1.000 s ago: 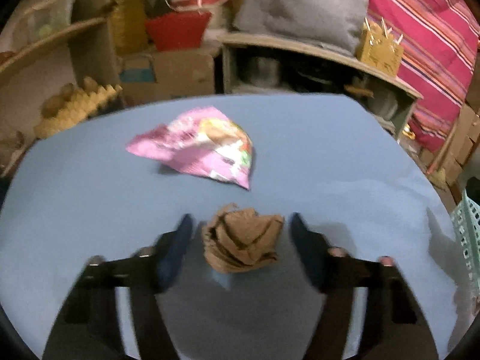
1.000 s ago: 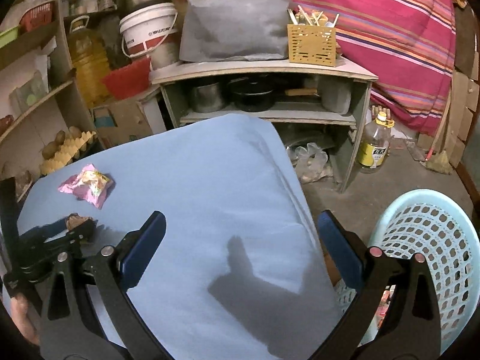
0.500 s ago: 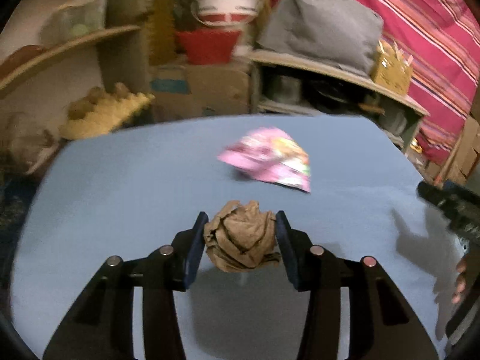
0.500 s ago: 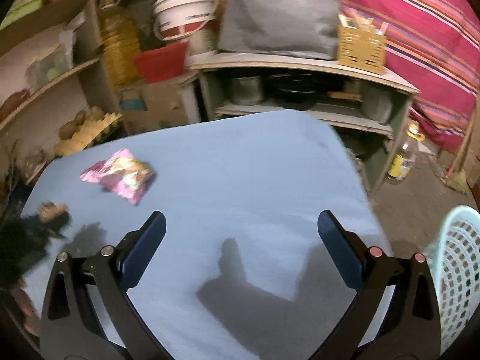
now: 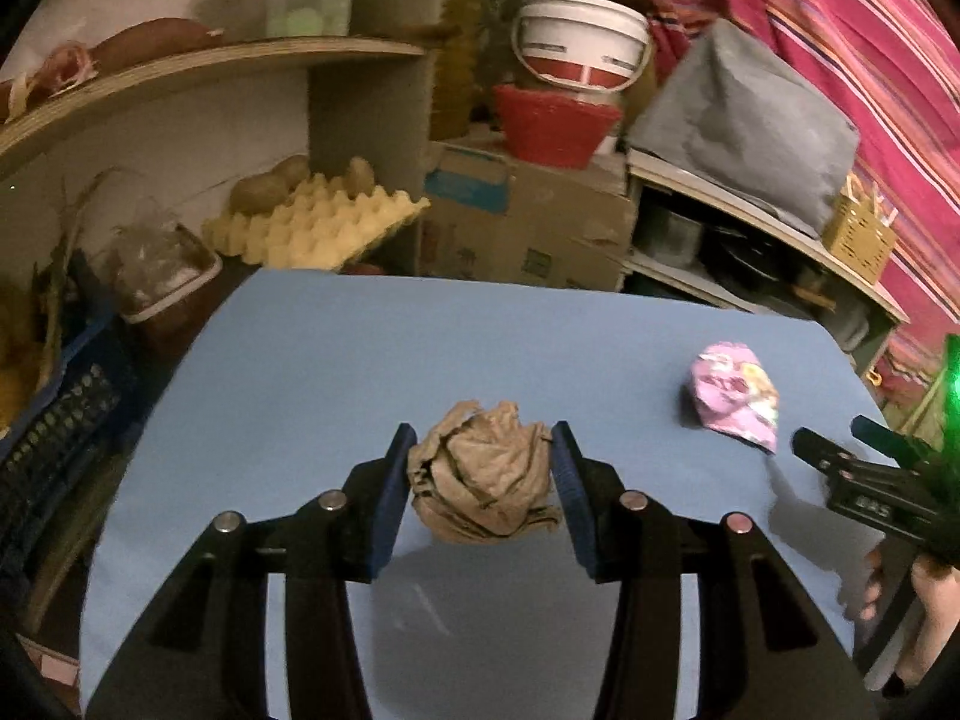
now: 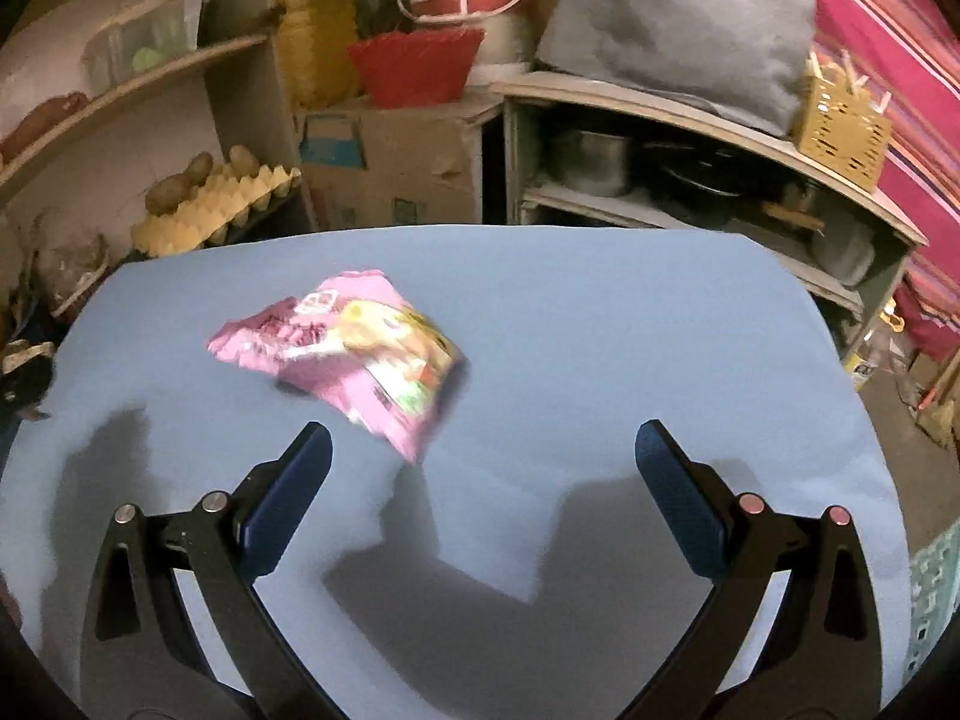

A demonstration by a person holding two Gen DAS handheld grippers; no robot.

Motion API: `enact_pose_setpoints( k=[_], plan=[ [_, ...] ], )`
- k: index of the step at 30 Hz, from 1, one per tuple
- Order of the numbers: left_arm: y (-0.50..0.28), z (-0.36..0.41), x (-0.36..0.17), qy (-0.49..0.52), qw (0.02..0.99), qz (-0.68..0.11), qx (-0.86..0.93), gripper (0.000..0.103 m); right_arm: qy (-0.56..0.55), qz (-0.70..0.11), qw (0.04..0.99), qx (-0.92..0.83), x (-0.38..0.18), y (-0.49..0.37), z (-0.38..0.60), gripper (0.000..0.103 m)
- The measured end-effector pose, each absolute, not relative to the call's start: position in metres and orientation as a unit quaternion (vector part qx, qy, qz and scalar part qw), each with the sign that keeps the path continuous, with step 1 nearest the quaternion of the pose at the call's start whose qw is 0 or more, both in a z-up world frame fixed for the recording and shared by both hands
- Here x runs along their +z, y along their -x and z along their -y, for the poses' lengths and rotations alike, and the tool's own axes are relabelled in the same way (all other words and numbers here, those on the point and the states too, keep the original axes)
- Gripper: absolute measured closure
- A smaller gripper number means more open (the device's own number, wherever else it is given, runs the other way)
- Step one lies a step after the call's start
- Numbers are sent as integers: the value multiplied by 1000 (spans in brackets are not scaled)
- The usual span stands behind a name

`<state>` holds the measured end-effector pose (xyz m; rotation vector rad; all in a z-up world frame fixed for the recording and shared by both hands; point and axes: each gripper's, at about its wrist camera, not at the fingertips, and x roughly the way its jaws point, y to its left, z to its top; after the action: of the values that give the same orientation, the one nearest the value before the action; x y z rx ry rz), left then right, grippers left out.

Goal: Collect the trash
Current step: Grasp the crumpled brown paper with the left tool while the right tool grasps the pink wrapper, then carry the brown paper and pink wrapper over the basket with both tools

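Two blue pads of my left gripper [image 5: 479, 492] pinching the crumpled brown paper ball [image 5: 485, 477] at frame centre, jaws having just closed on it, my right gripper [image 6: 483, 498] spread wide and empty, pink snack wrapper [image 6: 354, 348] beyond on the blue table [image 6: 630, 330], upper left of its frame.

The table [image 6: 600, 312] is covered in plain light blue. The crumpled paper ball [image 5: 483, 477] is coloured a dull brown, and the snack wrapper [image 6: 354, 354] is printed in pink with yellow, white and green patches. Both grippers' pads [image 6: 291, 501] are coloured dark blue on black frames. The cloth [image 5: 852, 48] behind is striped magenta, orange and blue
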<state>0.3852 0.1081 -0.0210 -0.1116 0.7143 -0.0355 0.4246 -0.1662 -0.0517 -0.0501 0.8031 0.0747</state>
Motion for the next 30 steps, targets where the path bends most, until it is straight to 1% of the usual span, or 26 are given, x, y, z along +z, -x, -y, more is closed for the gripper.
enact_pose_setpoints(
  k=[3,6,8,13,15,16,18,19,20,21,23,25,27,30],
  plan=[
    [-388,-117,-13,64,938,-340,-20,57,21,-383,923,36,-45,-441,154,4],
    [-390,-118,-9,52,941,-335,-16,57,39,-384,922,42,-38,-455,141,4],
    [-392,-119,-10,52,940,-337,-15,57,49,-404,912,46,-43,-469,133,4],
    [-393,-125,-9,57,939,-338,-9,57,47,-424,903,46,-60,-487,125,5],
    [-392,-127,-8,62,939,-338,-7,57,50,-430,900,53,-67,-487,122,6],
    [-392,-127,-8,64,939,-338,-6,57,60,-434,897,55,-70,-486,119,9],
    [-391,-127,-9,68,938,-340,-6,57,74,-432,897,55,-74,-481,116,24],
    [-391,-127,-8,68,938,-340,-6,57,81,-429,898,54,-75,-480,115,27],
    [-390,-127,-8,68,938,-339,-5,57,83,-427,899,55,-75,-480,115,33],
    [-389,-126,-6,69,939,-337,-4,57,82,-427,899,59,-75,-479,116,42],
    [-388,-126,-4,72,939,-335,-7,57,76,-433,895,71,-76,-480,117,53],
    [-386,-124,-2,70,940,-333,-9,57,74,-434,895,77,-77,-479,117,59],
    [-382,-122,-1,62,941,-331,-9,57,79,-430,896,77,-76,-476,117,68],
    [-380,-122,0,61,942,-331,-8,57,79,-422,900,75,-72,-468,125,74]
  ],
)
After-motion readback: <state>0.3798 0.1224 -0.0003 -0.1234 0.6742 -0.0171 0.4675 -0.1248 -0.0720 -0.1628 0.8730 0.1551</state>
